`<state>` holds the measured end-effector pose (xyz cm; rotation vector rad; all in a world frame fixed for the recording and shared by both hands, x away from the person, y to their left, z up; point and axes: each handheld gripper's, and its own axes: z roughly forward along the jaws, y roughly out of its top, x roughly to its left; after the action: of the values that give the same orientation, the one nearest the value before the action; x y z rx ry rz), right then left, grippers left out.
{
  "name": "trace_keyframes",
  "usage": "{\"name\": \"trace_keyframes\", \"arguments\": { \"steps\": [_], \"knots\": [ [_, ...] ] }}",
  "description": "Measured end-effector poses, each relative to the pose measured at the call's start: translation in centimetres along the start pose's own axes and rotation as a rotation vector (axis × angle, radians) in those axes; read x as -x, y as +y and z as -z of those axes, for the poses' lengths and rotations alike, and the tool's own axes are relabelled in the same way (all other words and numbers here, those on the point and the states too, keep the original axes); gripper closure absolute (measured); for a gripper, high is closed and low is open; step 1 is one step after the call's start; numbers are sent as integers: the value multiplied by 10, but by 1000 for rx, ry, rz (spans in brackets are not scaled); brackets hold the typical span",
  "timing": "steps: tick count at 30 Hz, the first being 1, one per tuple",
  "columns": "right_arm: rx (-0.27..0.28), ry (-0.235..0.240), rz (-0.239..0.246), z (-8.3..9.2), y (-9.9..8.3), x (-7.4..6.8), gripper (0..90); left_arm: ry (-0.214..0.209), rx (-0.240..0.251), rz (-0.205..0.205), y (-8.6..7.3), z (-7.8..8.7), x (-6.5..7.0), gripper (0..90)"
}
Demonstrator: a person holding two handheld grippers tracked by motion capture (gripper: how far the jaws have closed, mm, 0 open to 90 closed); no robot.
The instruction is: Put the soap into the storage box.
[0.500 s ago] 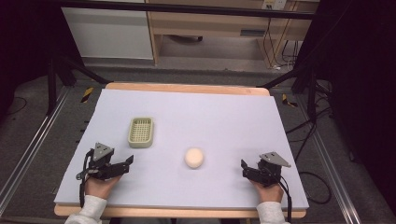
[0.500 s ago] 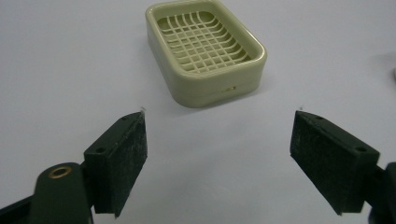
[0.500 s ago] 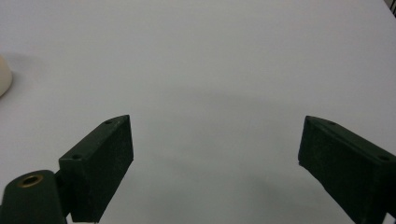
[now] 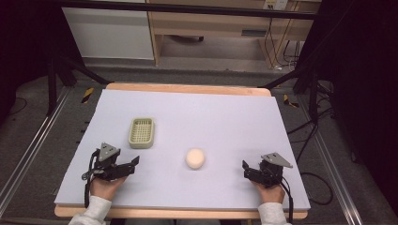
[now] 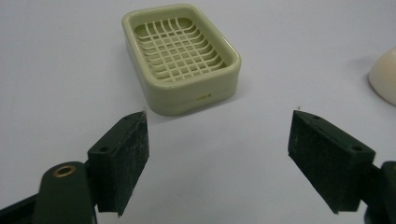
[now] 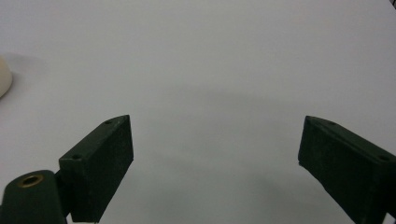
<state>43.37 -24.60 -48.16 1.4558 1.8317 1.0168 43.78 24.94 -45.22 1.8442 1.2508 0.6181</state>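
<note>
A pale green slotted soap dish (image 4: pixel 141 132) sits left of centre on the lilac table cover (image 4: pixel 220 117). A round cream soap bar (image 4: pixel 195 158) lies to its right, nearer the front. My left gripper (image 4: pixel 132 167) rests open at the front left, pointing toward the dish and apart from it. In the left gripper view the dish (image 5: pixel 180 56) lies ahead of the wide-spread left gripper (image 5: pixel 217 154), and the soap bar (image 5: pixel 385 79) shows at the right edge. My right gripper (image 4: pixel 246 170) is open at the front right. The right gripper (image 6: pixel 215 163) holds nothing, with the soap bar (image 6: pixel 3 79) far left.
The wooden table edge (image 4: pixel 187 88) borders the cover at the back. Black frame posts (image 4: pixel 54 70) and cables (image 4: pixel 300 136) stand beside the table. A wooden cabinet (image 4: pixel 220 23) is behind it on the floor.
</note>
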Motion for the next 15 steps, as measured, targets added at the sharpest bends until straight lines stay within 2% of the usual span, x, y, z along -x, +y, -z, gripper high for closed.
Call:
{"name": "trace_keyframes", "arguments": {
  "steps": [5,15],
  "knots": [
    [-3,-1,8,-1,0,-1,107,-3,15,9,2,1,1,201],
    [-4,-1,12,0,-1,-2,106,-10,29,1,7,2,6,201]
  ]
}}
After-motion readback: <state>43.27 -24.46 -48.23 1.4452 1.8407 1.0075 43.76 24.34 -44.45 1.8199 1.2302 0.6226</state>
